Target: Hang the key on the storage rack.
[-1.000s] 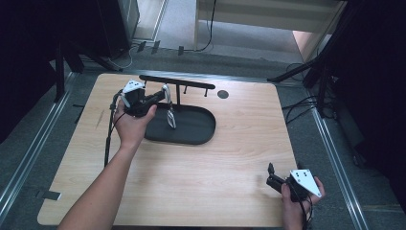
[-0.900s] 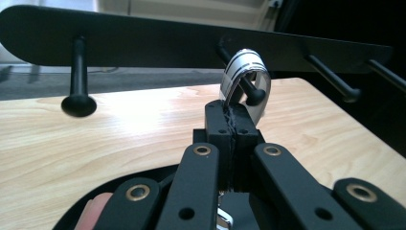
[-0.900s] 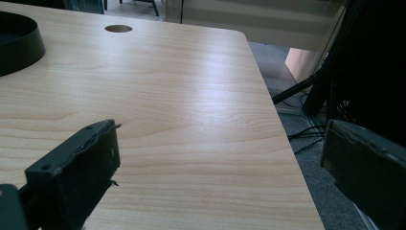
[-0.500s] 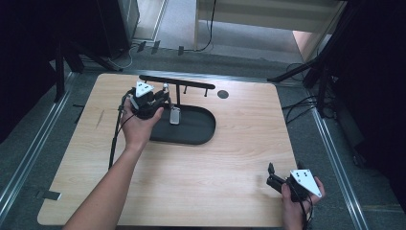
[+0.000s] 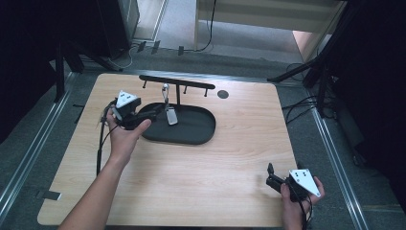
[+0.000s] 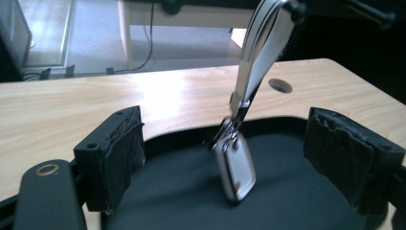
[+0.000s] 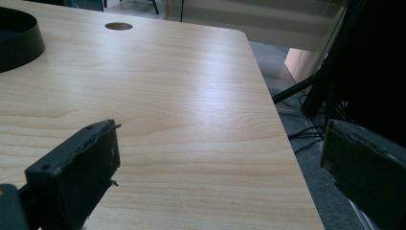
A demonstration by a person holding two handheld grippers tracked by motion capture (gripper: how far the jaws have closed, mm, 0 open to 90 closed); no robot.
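A shiny metal utensil (image 5: 168, 108) with a flat square blade hangs by its handle from a hook on the black rack bar (image 5: 174, 82), above the black oval base (image 5: 191, 132). My left gripper (image 5: 154, 115) sits just left of it; its jaws have just been opening and do not touch anything. In the left gripper view the utensil's blade (image 6: 237, 167) hangs a little beyond the left gripper (image 6: 232, 143), and the pads (image 6: 125, 143) stand well apart from it. My right gripper (image 5: 271, 180) rests open at the table's front right corner, as the right gripper view (image 7: 225, 158) confirms, with nothing between its jaws.
The wooden table (image 5: 201, 167) has a round hole (image 5: 222, 94) behind the base. The rack bar carries several short hooks. Metal rails run along both table sides, and stand legs and cables (image 5: 306, 103) lie on the floor at the right.
My left gripper has opened, let go of the utensil and drawn back to the left and toward me. The utensil now hangs from the rack. The right gripper has not moved.
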